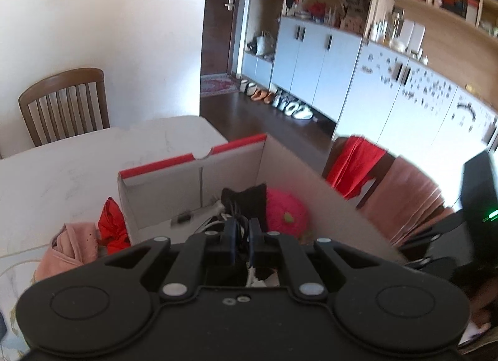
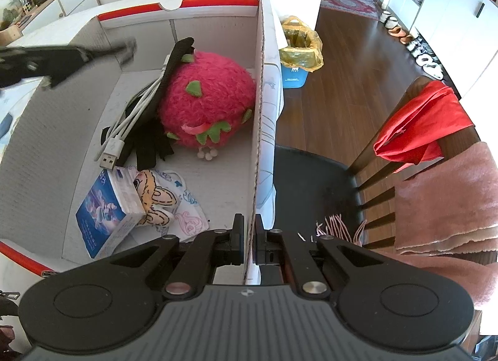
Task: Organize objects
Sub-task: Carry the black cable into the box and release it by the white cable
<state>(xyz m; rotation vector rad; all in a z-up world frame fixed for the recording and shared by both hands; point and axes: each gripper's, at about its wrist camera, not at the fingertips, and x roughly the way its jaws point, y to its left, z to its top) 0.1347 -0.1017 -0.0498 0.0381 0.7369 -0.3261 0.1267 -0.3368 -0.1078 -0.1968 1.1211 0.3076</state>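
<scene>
Right hand-held gripper (image 2: 247, 238): nearest the lens; fingers closed astride the right wall of the white corrugated cardboard box with red rim (image 2: 260, 81), pinching it.
Left hand-held gripper (image 1: 241, 236): fingers drawn close over the box interior, dark and white material between them; whether it is actually gripped cannot be told.
Box position: on the white marble-patterned bench (image 1: 62, 168), at its edge beside a dark wooden chair (image 2: 314, 180).
Stowed so far: pink plush dragon-fruit toy (image 2: 207, 105), white USB cable bundle (image 2: 130, 118), black fabric strap (image 2: 177, 56), blue-and-white tissue packet (image 2: 105, 211), cartoon-printed cloth (image 2: 174, 199).
Outstanding: pink cloth (image 1: 74, 246) and red crumpled cloth (image 1: 113, 227) lie on the bench just outside the box's left wall.
Assessment: packing well advanced; judged not complete while those two remain out.
</scene>
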